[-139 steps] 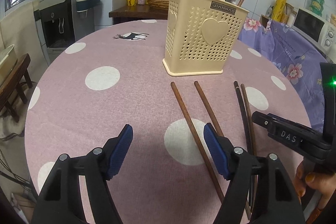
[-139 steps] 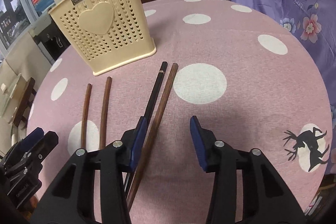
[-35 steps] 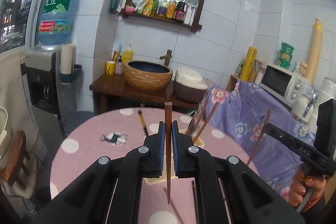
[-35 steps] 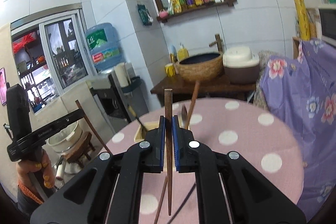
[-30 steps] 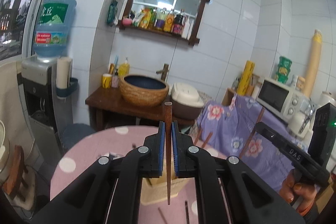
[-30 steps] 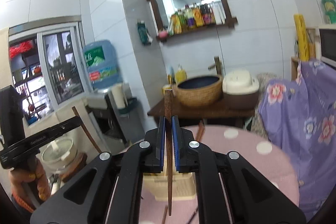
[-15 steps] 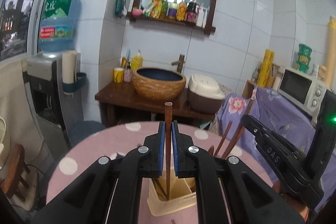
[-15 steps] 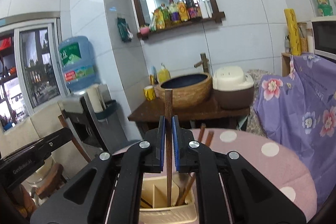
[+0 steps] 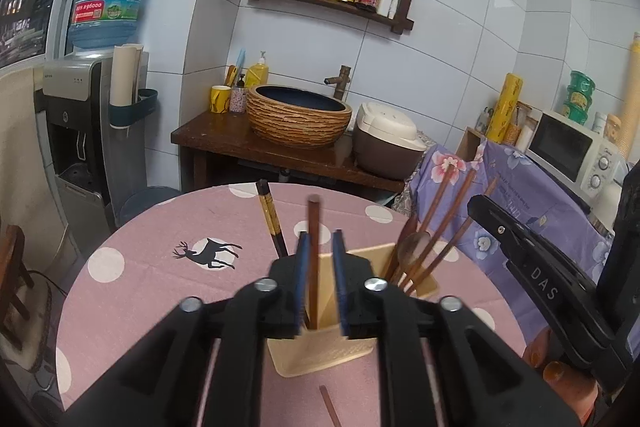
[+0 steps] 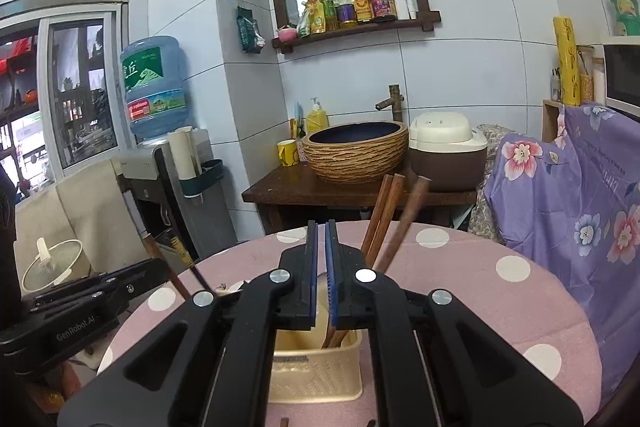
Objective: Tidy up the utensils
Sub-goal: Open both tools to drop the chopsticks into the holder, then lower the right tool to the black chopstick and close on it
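A cream perforated utensil holder (image 9: 324, 351) stands on the pink polka-dot table (image 9: 160, 259); it also shows in the right wrist view (image 10: 316, 375). My left gripper (image 9: 319, 267) is above it, jaws slightly apart, with a brown chopstick (image 9: 313, 227) standing between them, its lower end in the holder. My right gripper (image 10: 319, 259) is above the holder, jaws a narrow gap apart with nothing between them. Several brown chopsticks (image 10: 390, 223) and a spoon (image 9: 410, 247) lean in the holder. A black-and-gold chopstick (image 9: 270, 217) stands at its left.
A loose chopstick end (image 9: 330, 405) lies on the table in front of the holder. Behind the table are a wooden counter with a woven basin (image 9: 298, 115), a rice cooker (image 9: 386, 139), a water dispenser (image 9: 80, 115) and a purple floral cloth (image 10: 580, 195).
Both grippers have tilted down over the holder. The left jaws have parted from its chopstick. The right gripper's chopstick has left its jaws and now leans in the holder.
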Demonstrator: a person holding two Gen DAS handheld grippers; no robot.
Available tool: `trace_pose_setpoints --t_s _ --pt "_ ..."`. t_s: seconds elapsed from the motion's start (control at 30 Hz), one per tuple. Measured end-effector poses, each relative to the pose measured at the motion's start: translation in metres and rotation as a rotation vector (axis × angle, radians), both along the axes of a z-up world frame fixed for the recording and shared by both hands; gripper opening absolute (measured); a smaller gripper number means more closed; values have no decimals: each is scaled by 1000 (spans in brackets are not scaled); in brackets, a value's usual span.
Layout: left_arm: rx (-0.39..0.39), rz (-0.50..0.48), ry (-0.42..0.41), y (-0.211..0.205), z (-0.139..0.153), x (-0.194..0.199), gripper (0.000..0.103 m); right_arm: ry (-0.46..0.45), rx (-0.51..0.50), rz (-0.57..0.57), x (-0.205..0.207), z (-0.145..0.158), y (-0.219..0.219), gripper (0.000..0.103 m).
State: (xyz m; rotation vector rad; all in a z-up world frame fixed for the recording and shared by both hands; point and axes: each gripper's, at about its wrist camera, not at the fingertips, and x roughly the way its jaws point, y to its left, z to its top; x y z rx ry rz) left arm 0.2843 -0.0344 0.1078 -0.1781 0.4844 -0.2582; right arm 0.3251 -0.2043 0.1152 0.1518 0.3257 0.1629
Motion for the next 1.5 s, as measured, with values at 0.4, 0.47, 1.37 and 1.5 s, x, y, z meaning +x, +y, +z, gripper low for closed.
trace_pose_setpoints --t_s 0.4,0.47,1.37,1.5 --pt "31 95 51 24 -63 -79 70 258 -143 -57 -64 -81 4 64" --pt "32 109 86 27 -80 -85 71 325 -136 -64 -68 -101 1 64" --pt "62 133 201 44 -139 -118 72 593 -167 -136 -65 -183 18 34" --pt "67 132 198 42 -138 -120 72 589 -166 -131 -63 -183 17 30"
